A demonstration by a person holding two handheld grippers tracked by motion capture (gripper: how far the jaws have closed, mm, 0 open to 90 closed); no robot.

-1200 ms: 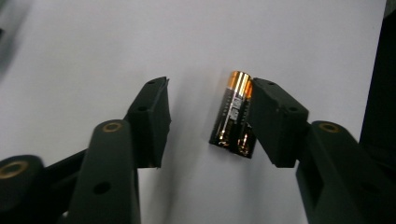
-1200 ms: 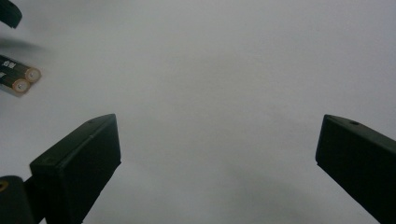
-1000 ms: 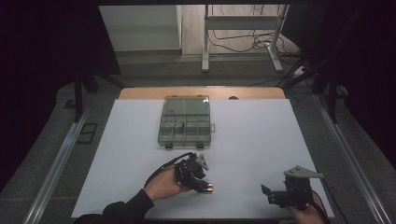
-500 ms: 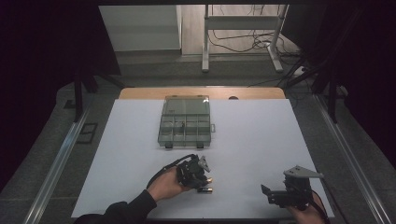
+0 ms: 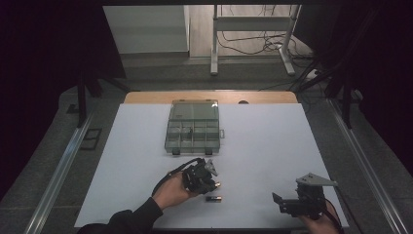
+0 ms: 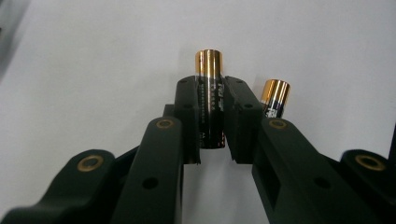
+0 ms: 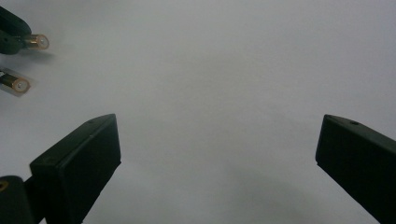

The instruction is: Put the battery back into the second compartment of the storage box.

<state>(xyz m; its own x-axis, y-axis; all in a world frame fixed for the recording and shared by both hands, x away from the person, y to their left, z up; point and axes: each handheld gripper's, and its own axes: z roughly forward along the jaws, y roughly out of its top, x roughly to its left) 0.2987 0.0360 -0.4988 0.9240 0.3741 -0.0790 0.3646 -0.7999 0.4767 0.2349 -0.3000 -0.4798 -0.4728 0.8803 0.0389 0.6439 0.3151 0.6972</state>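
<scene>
The left gripper (image 6: 209, 122) is clamped on a black cylindrical battery with a gold-coloured end (image 6: 208, 88), its two black jaws pressing the battery's sides so that the gold end sticks out past the tips. In the high view this left gripper (image 5: 210, 181) sits near the front edge of the white-topped bench (image 5: 272, 146), on the near side of a shallow grey plastic organiser box with small compartments (image 5: 194, 127) and well apart from it. A second black battery with a gold end (image 5: 213, 198) lies flat on the bench just nearer than the held one; in the left gripper view it (image 6: 274, 97) lies just beside the jaw tips, and whether it touches them cannot be told.

The right gripper (image 5: 285, 204) rests far to the right of the organiser box, by the bench's front edge, held by a hand (image 5: 319, 222). In the right gripper view its jaws stand wide apart with bare bench surface between them, and both batteries show at the upper left, the held one (image 7: 36, 41) above the lying one (image 7: 15, 84).
</scene>
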